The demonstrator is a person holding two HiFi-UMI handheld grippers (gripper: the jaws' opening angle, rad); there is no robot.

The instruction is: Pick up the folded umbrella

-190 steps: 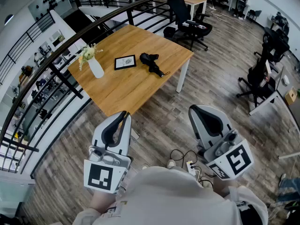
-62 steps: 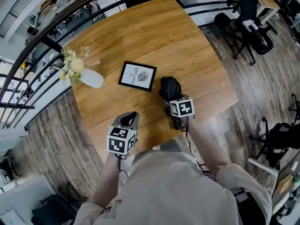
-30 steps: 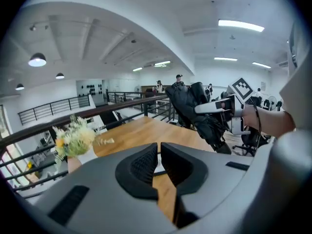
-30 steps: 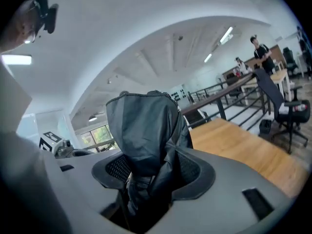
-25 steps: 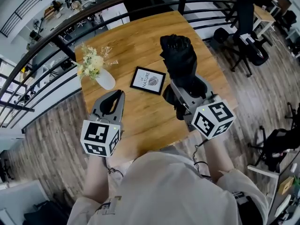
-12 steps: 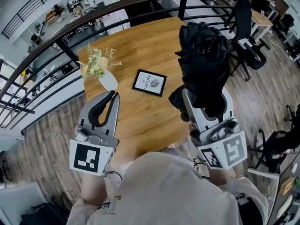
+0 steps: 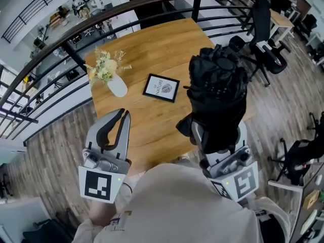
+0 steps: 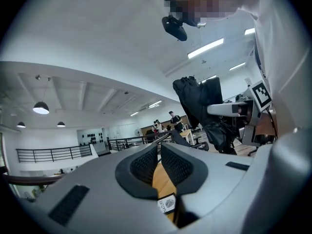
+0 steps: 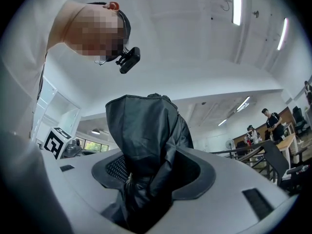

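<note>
The folded black umbrella (image 7: 217,92) stands upright in the air, well above the wooden table (image 7: 152,39). My right gripper (image 7: 218,131) is shut on its lower part, and the crumpled fabric bulges above the jaws. In the right gripper view the umbrella (image 9: 146,130) fills the space between the pads of the right gripper (image 9: 151,172). My left gripper (image 7: 123,114) hangs to the left over the table's near edge, shut, with nothing in it. In the left gripper view the left gripper (image 8: 159,152) has its pads nearly touching, and the umbrella (image 8: 195,101) shows to the right.
On the table stand a white vase with flowers (image 7: 117,87) and a framed picture (image 7: 161,87). A black railing (image 7: 76,27) runs behind and to the left of the table. Office chairs (image 7: 263,19) stand at the right on the wooden floor.
The right gripper has lifted the umbrella off the table and brought it up and nearer to the head camera. The left gripper has also risen and stayed shut.
</note>
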